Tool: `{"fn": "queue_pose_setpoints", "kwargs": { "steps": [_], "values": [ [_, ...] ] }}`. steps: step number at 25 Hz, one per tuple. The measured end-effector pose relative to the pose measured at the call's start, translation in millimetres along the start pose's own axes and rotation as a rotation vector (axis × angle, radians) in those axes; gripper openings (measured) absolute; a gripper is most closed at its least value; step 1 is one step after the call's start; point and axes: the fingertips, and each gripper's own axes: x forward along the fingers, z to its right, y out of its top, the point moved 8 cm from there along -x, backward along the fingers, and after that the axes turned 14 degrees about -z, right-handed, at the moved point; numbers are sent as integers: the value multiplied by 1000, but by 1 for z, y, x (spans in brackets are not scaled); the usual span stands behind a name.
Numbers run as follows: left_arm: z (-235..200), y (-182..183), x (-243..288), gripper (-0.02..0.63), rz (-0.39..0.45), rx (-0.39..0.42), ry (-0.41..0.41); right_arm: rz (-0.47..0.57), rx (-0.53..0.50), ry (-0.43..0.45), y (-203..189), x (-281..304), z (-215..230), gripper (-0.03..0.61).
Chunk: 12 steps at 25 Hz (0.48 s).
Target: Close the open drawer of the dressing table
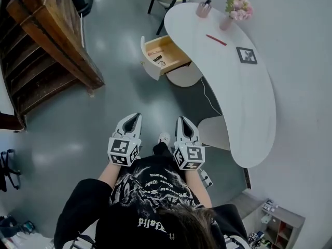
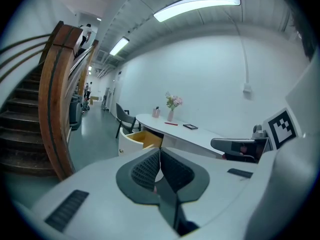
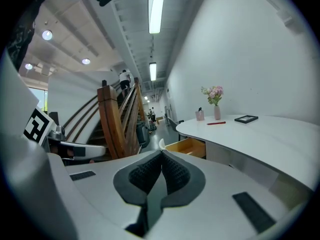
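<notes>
1. Head view: a person stands on the grey floor holding the white left gripper [image 1: 137,116] and the white right gripper [image 1: 181,119] side by side in front of the body. The white, curved-top dressing table [image 1: 233,97] runs along the right. Its pale wooden drawer with a white front [image 1: 165,54] stands pulled out at the table's far end, well apart from both grippers, with small items inside. A red pen [image 1: 216,39] and a vase of pink flowers [image 1: 236,7] sit on the tabletop. A brown wooden staircase [image 1: 46,35] rises on the left.
2. Left gripper view: the left gripper [image 2: 160,151] has its black ribbed jaws clenched together, with nothing between them. Beyond the tips the drawer [image 2: 142,139] is open, jutting from under the dressing table [image 2: 195,136]. The staircase [image 2: 55,109] is close on the left.
3. Right gripper view: the right gripper [image 3: 161,154] is clenched and empty too, its pads meeting at the tips. The open drawer [image 3: 190,146] shows just past them, below the edge of the dressing table [image 3: 260,134].
</notes>
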Motion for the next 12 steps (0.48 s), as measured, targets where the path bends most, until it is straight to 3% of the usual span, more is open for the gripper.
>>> {"fn": "queue_pose_setpoints", "kwargs": {
  "steps": [12],
  "values": [
    [24,40,67,25,5,-37,79,1,-45,93,45,44,72,26]
  ]
}}
